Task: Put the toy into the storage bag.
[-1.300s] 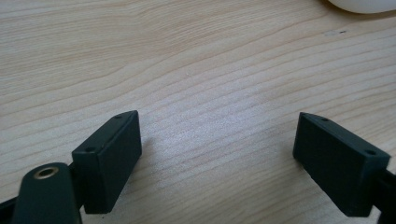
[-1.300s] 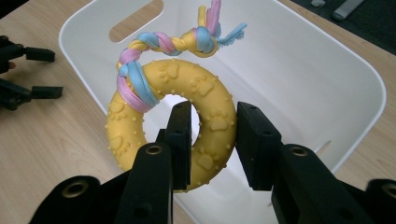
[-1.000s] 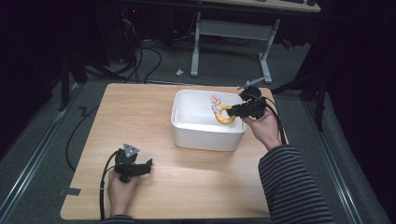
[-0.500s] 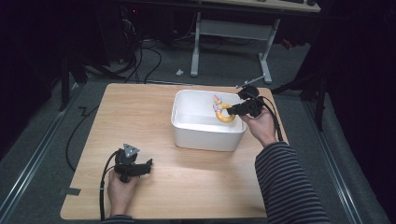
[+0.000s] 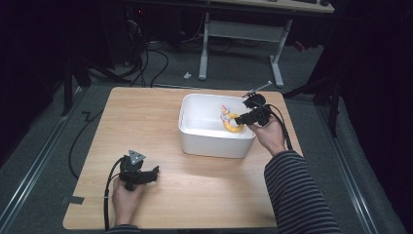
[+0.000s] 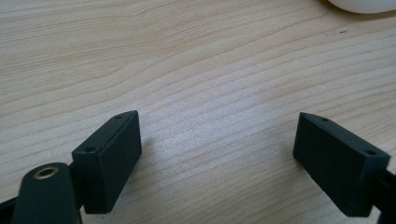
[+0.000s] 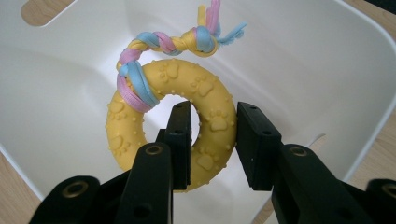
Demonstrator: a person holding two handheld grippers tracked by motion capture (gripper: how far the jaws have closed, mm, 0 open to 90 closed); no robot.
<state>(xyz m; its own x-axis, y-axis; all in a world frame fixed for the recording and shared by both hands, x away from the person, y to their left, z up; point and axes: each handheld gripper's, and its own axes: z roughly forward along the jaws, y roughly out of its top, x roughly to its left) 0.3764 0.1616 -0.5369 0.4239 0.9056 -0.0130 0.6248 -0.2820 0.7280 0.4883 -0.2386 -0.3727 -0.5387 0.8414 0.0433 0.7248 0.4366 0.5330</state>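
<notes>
Resting on the floor, the wooden table [image 5: 146, 122] is carrying a white bin [image 5: 199, 131] toward its far right part; no brand, label or writing is readable on either. The bin's rounded rectangular walls are showing a cut-out handle slot in the right gripper view.

The right gripper [image 5: 243, 118] is reaching over the bin's right rim and is clamping the yellow ring toy [image 7: 212, 121], one jaw through the ring's hole and the other on its outer edge, pads pressing the rubber. The toy is hanging inside the bin, above its floor; raised paw prints and small bumps are covering it, no lettering. A braided rope [image 7: 154, 46] in pink, blue and yellow is looping round the ring's upper left.

The left gripper [image 5: 155, 171] is lying on the table near its front left corner, jaws standing wide apart with only bare wood between them.
</notes>
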